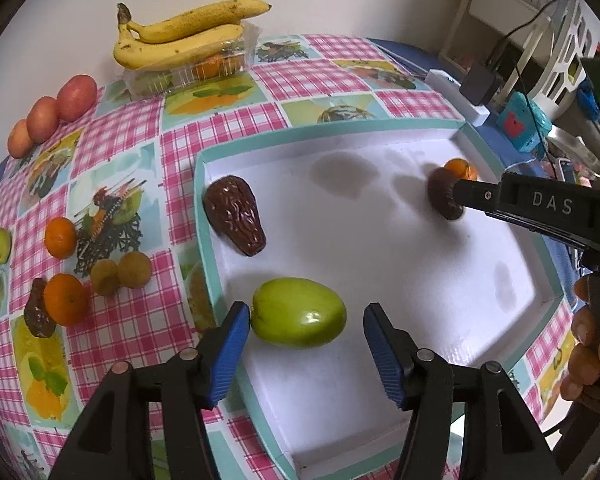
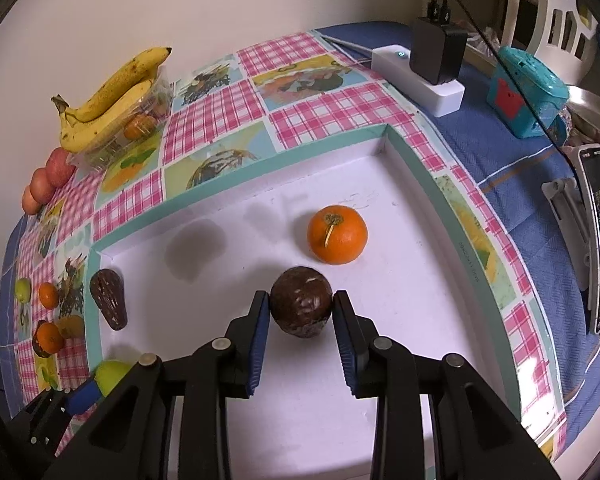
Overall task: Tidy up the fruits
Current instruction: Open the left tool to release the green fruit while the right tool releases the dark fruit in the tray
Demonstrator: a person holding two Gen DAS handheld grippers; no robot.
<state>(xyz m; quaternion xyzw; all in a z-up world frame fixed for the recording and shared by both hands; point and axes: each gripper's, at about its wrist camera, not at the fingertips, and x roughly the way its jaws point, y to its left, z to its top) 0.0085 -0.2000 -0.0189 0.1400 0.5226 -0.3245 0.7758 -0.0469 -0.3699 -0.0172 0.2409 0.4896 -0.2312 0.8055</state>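
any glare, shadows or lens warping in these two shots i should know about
Left wrist view: strong fisheye bend with dark corners; a bright highlight on the green fruit; soft grey shadows across the white tray. Right wrist view: same warping; shadow patches on the tray floor left of the orange; glare on the tray rim at lower right; the dark brown fruit is sharp.

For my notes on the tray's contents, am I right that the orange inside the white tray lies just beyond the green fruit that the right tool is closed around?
Not quite: in the right wrist view the right tool is closed around a brown fruit, not a green one. The orange does lie just beyond it in the white tray.
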